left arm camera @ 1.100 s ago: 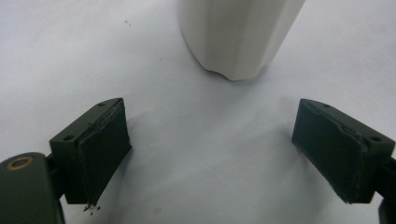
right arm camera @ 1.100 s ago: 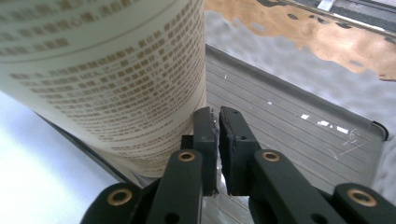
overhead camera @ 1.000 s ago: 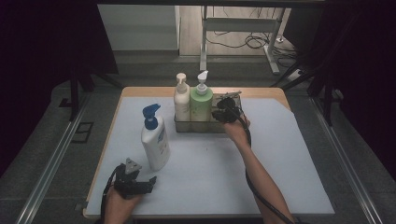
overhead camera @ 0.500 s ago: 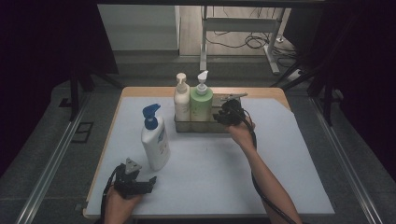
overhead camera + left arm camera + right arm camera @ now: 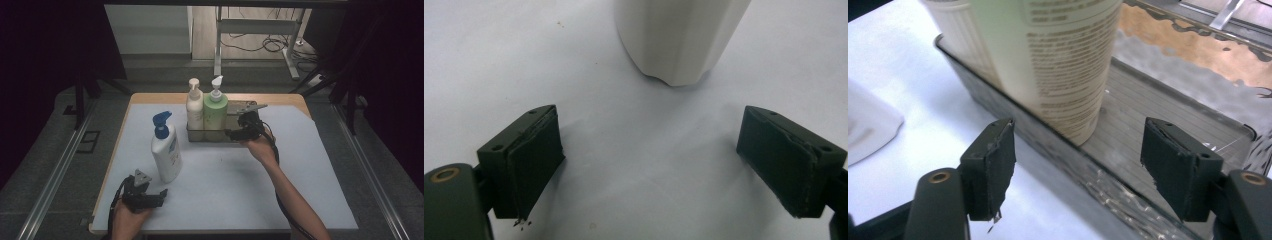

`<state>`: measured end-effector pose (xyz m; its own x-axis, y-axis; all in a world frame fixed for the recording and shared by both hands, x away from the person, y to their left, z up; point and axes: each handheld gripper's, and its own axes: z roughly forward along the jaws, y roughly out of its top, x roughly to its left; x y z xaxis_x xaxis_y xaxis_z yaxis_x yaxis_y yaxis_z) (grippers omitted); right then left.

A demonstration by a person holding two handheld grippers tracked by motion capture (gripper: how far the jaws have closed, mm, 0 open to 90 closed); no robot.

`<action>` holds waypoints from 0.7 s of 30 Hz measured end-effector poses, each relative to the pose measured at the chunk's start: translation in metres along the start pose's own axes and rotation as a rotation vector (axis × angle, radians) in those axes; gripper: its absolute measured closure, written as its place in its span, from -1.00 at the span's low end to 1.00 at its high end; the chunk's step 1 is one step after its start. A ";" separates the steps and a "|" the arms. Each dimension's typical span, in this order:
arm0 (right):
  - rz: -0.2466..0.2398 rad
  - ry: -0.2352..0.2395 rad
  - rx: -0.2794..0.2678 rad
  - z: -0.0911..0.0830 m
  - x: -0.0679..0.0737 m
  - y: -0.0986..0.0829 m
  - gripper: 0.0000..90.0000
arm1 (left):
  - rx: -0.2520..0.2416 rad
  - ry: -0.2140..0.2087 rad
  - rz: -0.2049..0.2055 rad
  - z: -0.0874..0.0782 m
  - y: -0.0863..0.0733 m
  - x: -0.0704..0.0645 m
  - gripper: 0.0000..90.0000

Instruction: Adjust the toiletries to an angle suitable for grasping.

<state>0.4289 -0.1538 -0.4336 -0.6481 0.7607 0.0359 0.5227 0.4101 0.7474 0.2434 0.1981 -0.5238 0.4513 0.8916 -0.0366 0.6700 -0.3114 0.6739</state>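
The right tongs [image 5: 239, 131] stand released with the jaws spread, straddling the near wall of the clear tray [image 5: 1058, 145] just beside the green bottle [image 5: 215, 116], which stands upright in the tray at the far centre of the worktop [image 5: 300, 190], touching the cream bottle [image 5: 194, 111] on its left. The long axis of the green bottle runs vertical, pump head up, with the nozzle pointing roughly right. Risk: if the jaws clench at this height, one pad is likely to bear on the tray wall rather than on the bottle, so the grip may slip or drag the whole tray (the cream bottle would then rock against its neighbour). A lift taken low on a tall bottle could also tip it. The left tongs [image 5: 145, 198], also released, rest at the near left, close to the white bottle [image 5: 166, 152] with the blue pump, which stands upright outside the tray.
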 end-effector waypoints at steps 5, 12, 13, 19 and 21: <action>-0.023 0.021 -0.007 -0.010 0.003 -0.005 -0.47 | 0.000 0.000 0.001 0.000 0.000 0.000 -0.77; -0.040 0.033 0.003 -0.025 0.004 -0.014 -0.65 | 0.000 0.000 0.001 0.000 0.000 0.000 -0.77; -0.038 0.035 0.010 -0.027 0.004 -0.016 -0.66 | 0.000 0.000 0.001 0.000 0.000 0.000 -0.77; -0.051 0.051 0.001 -0.037 0.006 -0.023 -0.72 | 0.001 -0.001 0.000 0.000 0.000 0.000 -0.77; -0.056 0.047 -0.003 -0.042 0.006 -0.025 -0.80 | 0.001 -0.001 -0.001 0.000 0.000 0.000 -0.77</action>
<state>0.3883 -0.1804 -0.4247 -0.7017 0.7121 0.0251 0.4831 0.4495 0.7513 0.2435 0.1983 -0.5237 0.4512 0.8916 -0.0385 0.6710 -0.3106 0.6733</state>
